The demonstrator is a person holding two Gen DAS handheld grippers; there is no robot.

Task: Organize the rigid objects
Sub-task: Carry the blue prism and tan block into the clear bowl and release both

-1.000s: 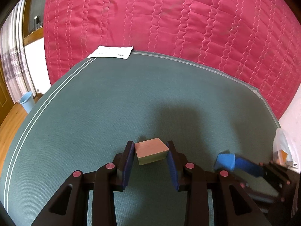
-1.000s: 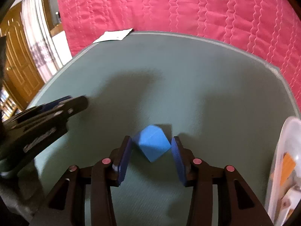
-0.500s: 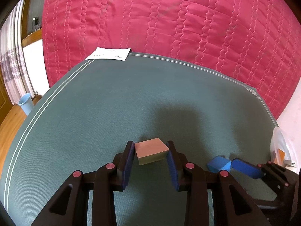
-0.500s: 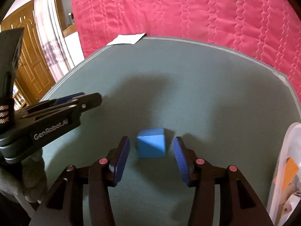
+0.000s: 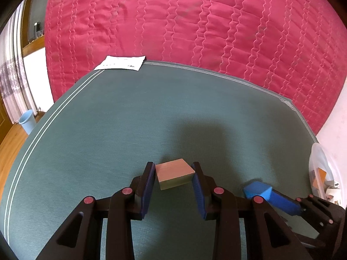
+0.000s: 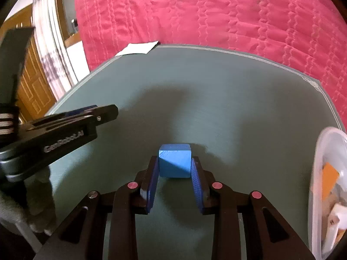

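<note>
A tan wooden block (image 5: 174, 173) is between the blue pads of my left gripper (image 5: 173, 173), which is shut on it just above the green table mat (image 5: 130, 119). A blue block (image 6: 174, 163) stands on the mat (image 6: 216, 108) between the pads of my right gripper (image 6: 174, 169), which has closed on its sides. The blue block (image 5: 257, 190) and the right gripper also show at the lower right of the left wrist view. The left gripper's body (image 6: 63, 134) shows at the left of the right wrist view.
A clear plastic container (image 6: 325, 184) with orange and white pieces stands at the mat's right edge; it also shows in the left wrist view (image 5: 323, 173). A white paper (image 5: 121, 63) lies at the mat's far corner. A red quilt (image 5: 195, 21) covers the bed behind. A blue bin (image 5: 27, 121) stands on the floor.
The blue block went from a tilted pose to resting flat on the mat. My right gripper opened around it, then closed on its sides. The left gripper kept hold of the wooden block.
</note>
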